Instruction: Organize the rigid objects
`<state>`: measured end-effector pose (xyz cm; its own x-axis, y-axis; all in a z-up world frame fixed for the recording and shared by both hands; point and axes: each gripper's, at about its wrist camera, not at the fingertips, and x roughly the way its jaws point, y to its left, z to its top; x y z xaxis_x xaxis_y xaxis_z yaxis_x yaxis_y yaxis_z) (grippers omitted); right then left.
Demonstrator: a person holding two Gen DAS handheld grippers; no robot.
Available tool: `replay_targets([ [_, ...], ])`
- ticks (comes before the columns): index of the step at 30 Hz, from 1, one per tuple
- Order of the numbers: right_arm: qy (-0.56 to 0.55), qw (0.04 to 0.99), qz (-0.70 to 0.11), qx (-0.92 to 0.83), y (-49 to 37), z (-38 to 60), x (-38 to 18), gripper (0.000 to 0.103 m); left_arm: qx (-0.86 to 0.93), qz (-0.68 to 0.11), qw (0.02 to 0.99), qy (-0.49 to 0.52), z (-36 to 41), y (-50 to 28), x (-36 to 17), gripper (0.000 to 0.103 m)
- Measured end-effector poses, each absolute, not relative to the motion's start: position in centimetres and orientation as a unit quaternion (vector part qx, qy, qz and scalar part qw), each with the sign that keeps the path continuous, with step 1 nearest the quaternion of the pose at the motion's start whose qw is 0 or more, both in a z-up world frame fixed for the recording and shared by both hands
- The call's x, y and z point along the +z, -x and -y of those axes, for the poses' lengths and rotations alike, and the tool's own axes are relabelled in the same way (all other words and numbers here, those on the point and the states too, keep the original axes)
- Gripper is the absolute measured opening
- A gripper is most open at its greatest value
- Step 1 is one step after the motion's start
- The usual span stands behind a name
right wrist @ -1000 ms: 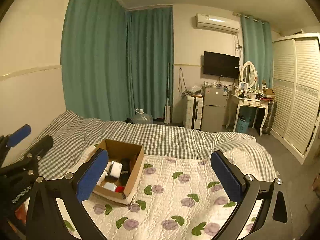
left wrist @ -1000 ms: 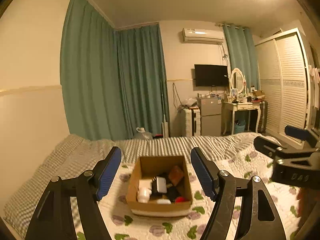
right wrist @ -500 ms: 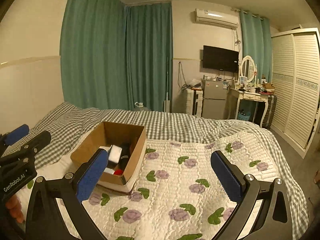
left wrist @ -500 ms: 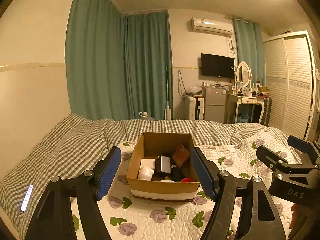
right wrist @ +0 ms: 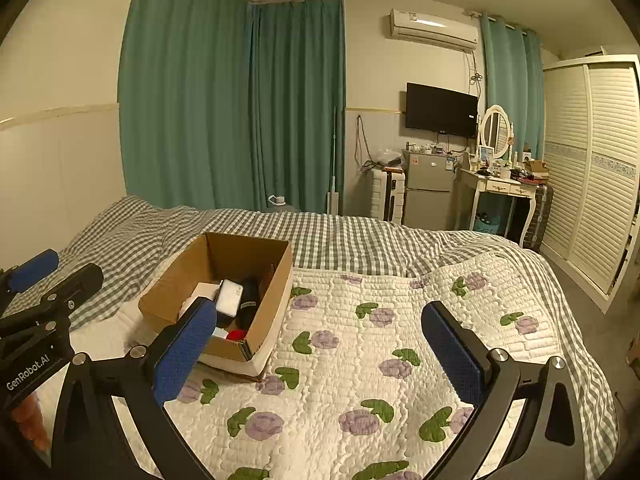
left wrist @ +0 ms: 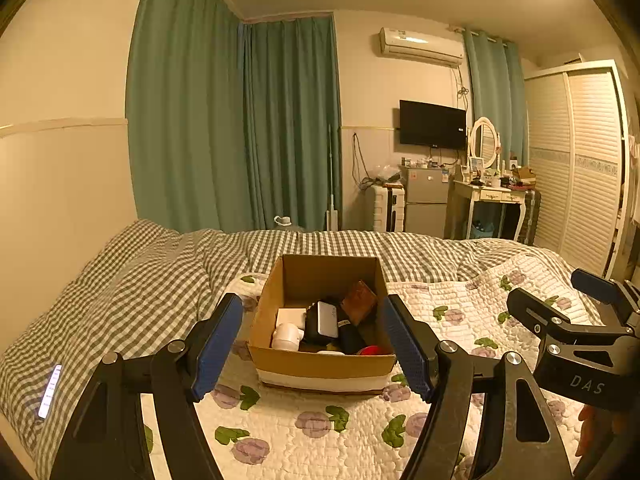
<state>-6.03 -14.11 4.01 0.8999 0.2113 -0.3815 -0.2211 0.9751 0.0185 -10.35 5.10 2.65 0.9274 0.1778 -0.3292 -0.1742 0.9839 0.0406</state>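
A brown cardboard box (left wrist: 320, 362) (right wrist: 268, 304) sits on the floral quilt (right wrist: 360, 352), packed with several rigid items: a white cup (left wrist: 287, 336), a white box (left wrist: 291, 315), a silver-and-black device (left wrist: 323, 320) (right wrist: 229, 298), a brown wallet (left wrist: 359, 302), a red object (left wrist: 372, 350) (right wrist: 237, 335). My left gripper (left wrist: 314, 346) is open, empty, its blue pads framing the box from short of its near wall. My right gripper (right wrist: 320, 356) is open and empty over the quilt, to the right of the box. Each gripper shows at the edge of the other's view.
A lit phone (left wrist: 50, 390) lies on the checked blanket (left wrist: 132, 292) at the far left. Beyond the bed stand green curtains (left wrist: 240, 128), a small fridge (left wrist: 426, 200), a dressing table (left wrist: 494, 196) and a louvred wardrobe (left wrist: 588, 160).
Both views have dropped and closed in on the bed; the box looms larger between my left pads. Both grippers have stayed open and empty.
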Motion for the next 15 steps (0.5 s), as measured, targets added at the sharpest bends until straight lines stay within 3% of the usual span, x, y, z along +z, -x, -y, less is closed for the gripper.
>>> replay_targets([
  [15, 0.013, 0.973, -0.200, 0.112, 5.78, 14.00, 3.72, 0.103, 0.085, -0.179, 0.980, 0.005, -4.79, 10.30, 2.47, 0.075],
])
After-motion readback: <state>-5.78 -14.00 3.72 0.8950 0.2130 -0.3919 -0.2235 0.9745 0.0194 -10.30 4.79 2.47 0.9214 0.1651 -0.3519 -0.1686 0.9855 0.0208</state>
